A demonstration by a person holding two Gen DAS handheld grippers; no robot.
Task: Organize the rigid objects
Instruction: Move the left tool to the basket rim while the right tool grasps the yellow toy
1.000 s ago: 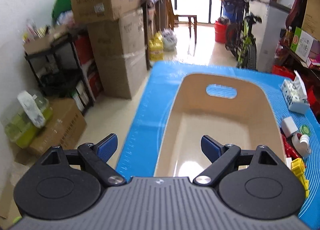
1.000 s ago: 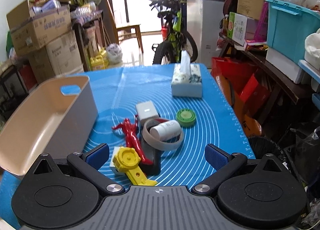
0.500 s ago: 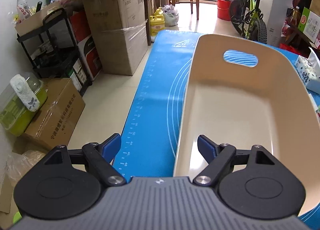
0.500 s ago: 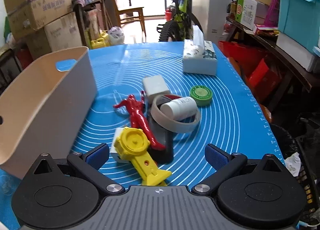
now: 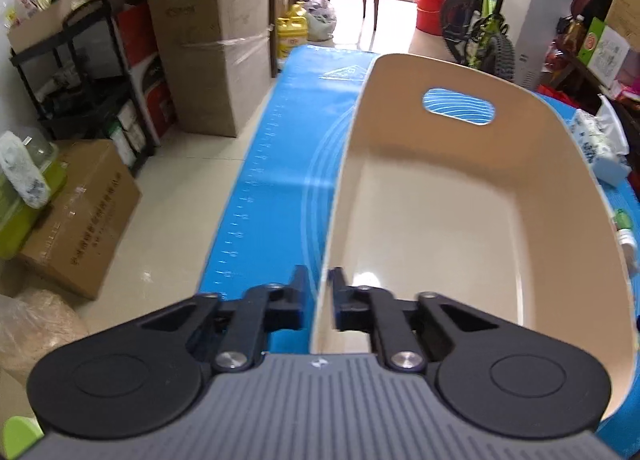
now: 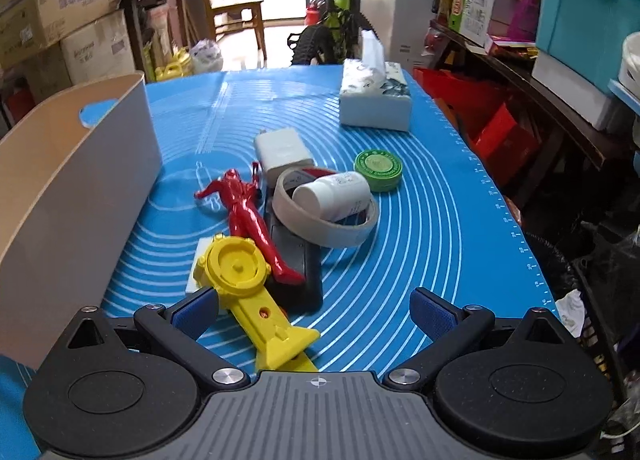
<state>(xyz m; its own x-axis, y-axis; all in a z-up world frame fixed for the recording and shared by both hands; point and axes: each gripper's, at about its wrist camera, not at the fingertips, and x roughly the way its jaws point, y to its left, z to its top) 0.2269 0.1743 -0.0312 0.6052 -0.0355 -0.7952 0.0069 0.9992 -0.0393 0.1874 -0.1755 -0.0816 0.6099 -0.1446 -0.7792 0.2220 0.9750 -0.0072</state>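
The left gripper (image 5: 319, 292) has its fingers drawn close on the near left wall of the bin (image 5: 520, 132): one finger sits outside the wall over the blue mat (image 5: 276, 164), the other inside the bin, and the thin rim runs up between them. The fingers look clamped on that wall, though a sliver of gap shows on either side of it. The bin is beige, with an oval handle slot in its far end, and it stands on the mat.

The right gripper (image 6: 316, 310) has its fingers spread wide, holding nothing, low over the near edge of the mat (image 6: 440, 220). The handle of the yellow toy (image 6: 244, 280) runs between the fingers, nearer the left one, and its round head lies just past the left fingertip. A small white block (image 6: 196, 266) shows under the head's left side. The red figure (image 6: 248, 220) lies beyond the yellow toy, its legs touching the round head, resting partly on a black slab (image 6: 300, 264). Farther out, a tape ring (image 6: 332, 232) lies across the slab with a white bottle (image 6: 332, 196) on its side inside the ring. A white charger (image 6: 282, 152) sits just behind the ring, and a green tin (image 6: 378, 170) just right of the bottle. The tissue box (image 6: 376, 100) stands well beyond them. The bin (image 6: 60, 188) is to the left of the pile, apart from it.
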